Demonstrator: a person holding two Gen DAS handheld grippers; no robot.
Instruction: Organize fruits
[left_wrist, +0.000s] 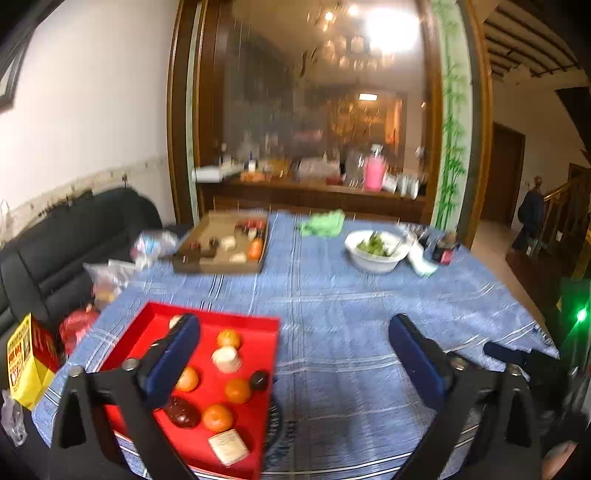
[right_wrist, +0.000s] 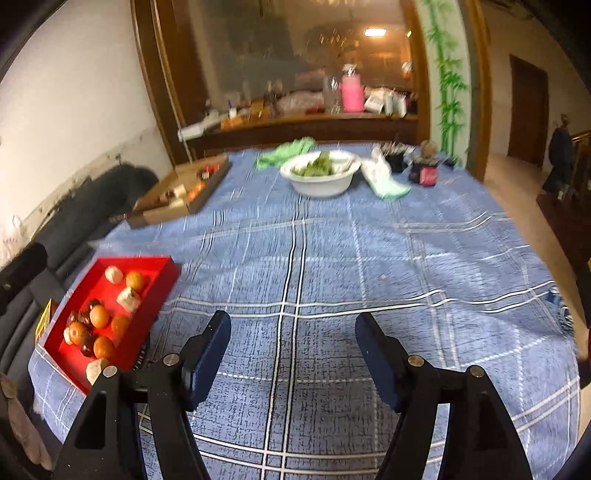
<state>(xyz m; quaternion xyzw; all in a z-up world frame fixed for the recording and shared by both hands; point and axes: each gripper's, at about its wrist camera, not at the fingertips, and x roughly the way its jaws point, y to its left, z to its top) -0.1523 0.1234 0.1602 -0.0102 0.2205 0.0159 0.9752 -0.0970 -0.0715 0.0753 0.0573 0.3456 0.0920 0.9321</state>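
Both the left gripper (left_wrist: 295, 332) and right gripper (right_wrist: 293, 332) are held with jaws apart (nothing between them) above the blue checked tablecloth (right_wrist: 332, 258). Small orange fruits (left_wrist: 229, 338) are gathered in the shallow red rectangular tray (left_wrist: 207, 321).

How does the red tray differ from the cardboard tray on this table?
The red tray sits at the near left edge; the cardboard tray lies farther back. The red tray is bright with crisp walls, the cardboard tray plain brown and longer. Both are shallow, open and hold oranges among other small items.
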